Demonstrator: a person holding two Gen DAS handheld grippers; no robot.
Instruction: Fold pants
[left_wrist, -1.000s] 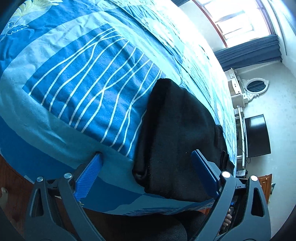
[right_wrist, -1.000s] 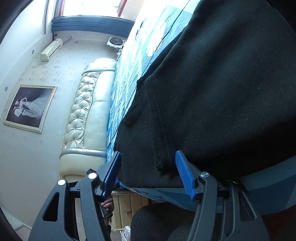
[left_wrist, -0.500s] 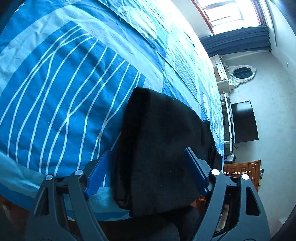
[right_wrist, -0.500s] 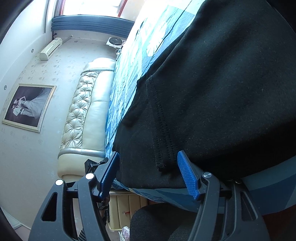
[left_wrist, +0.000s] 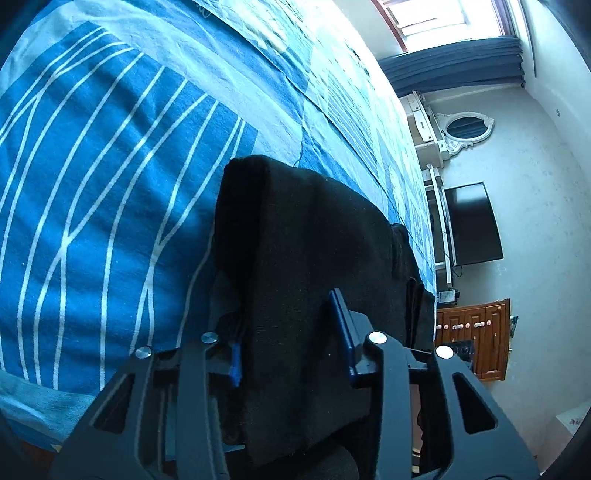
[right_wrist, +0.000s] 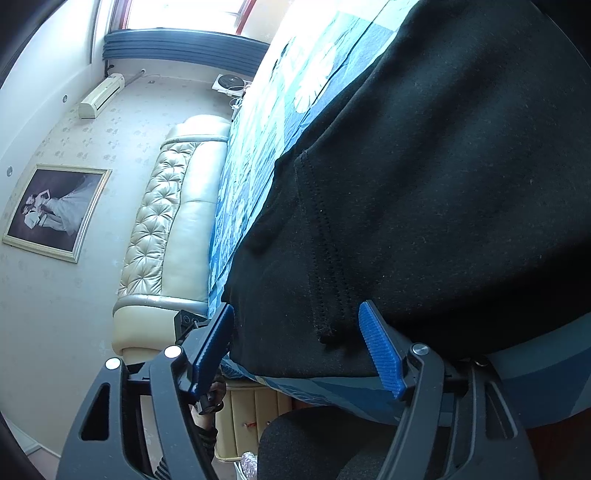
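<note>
Closing on the near end of the black knit pants (left_wrist: 295, 258), the left gripper (left_wrist: 291, 339) is seen in the left wrist view with thick folded cloth filling the gap between its blue pads, which appear to press into the fabric as the jaws narrow. The pants are laid as a folded bundle near the edge of the blue bedspread with white curved lines (left_wrist: 110, 184), and a dark wall television (left_wrist: 472, 225) and wooden cabinet (left_wrist: 476, 339) are shown beyond. In the right wrist view, the right gripper (right_wrist: 299, 343) is held at the stitched hem corner of the pants (right_wrist: 424, 184), its jaws spread and widening, the cloth between them but not pinched. A cream tufted headboard (right_wrist: 173, 221) and framed picture (right_wrist: 55, 210) are shown only here. The grasping step is judged to be in hand; a second pinch by the right gripper is called for before another fold is carried over.
</note>
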